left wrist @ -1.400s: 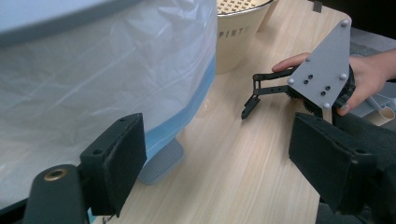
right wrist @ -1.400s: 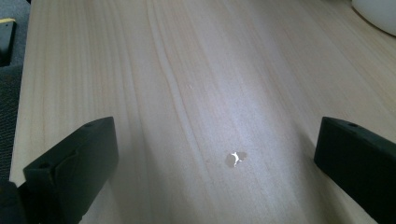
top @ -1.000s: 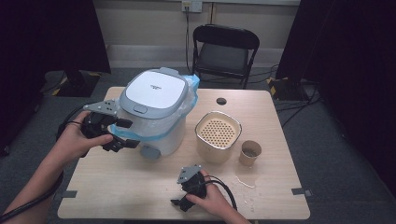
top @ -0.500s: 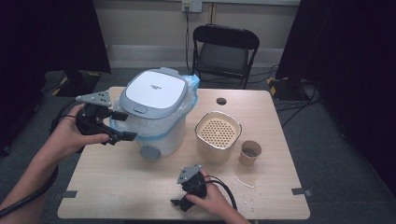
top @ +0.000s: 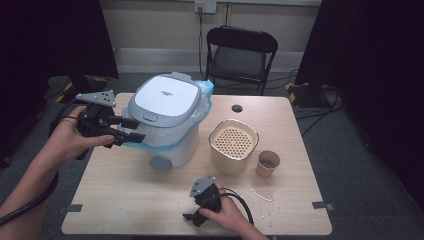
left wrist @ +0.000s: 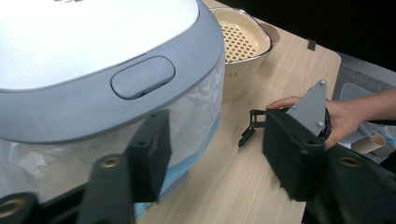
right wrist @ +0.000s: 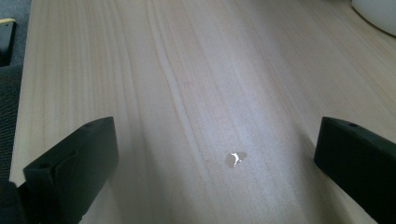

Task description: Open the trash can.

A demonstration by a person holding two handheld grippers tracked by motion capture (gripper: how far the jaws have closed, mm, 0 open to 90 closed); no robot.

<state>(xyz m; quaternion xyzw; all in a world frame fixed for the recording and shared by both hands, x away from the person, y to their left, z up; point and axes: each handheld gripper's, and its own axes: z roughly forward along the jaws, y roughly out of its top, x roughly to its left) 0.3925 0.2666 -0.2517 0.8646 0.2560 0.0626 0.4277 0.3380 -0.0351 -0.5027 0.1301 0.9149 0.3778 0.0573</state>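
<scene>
A white bin with a grey lid [top: 167, 97] and a clear bag liner stands left of centre on the table. My left gripper [top: 131, 129] hovers at its left front side, level with the lid's rim. In the left gripper view the lid's push button [left wrist: 142, 83] is just above the left gripper [left wrist: 215, 135]. Its jaws have just been closing and stand partly apart, with nothing between them. My right gripper [top: 192, 217] rests on the table near the front edge. In its own view the right gripper [right wrist: 215, 163] is wide open over bare wood.
A cream pot with a perforated insert [top: 233, 142] and a paper cup [top: 268, 164] stand right of the bin. Spilled liquid [top: 262, 195] lies in front of the cup. A black chair [top: 242, 55] stands behind the wooden table [top: 125, 200].
My left hand has lifted the left gripper a little along the bin's side, and its jaws stand closer together. The right gripper has not moved.
</scene>
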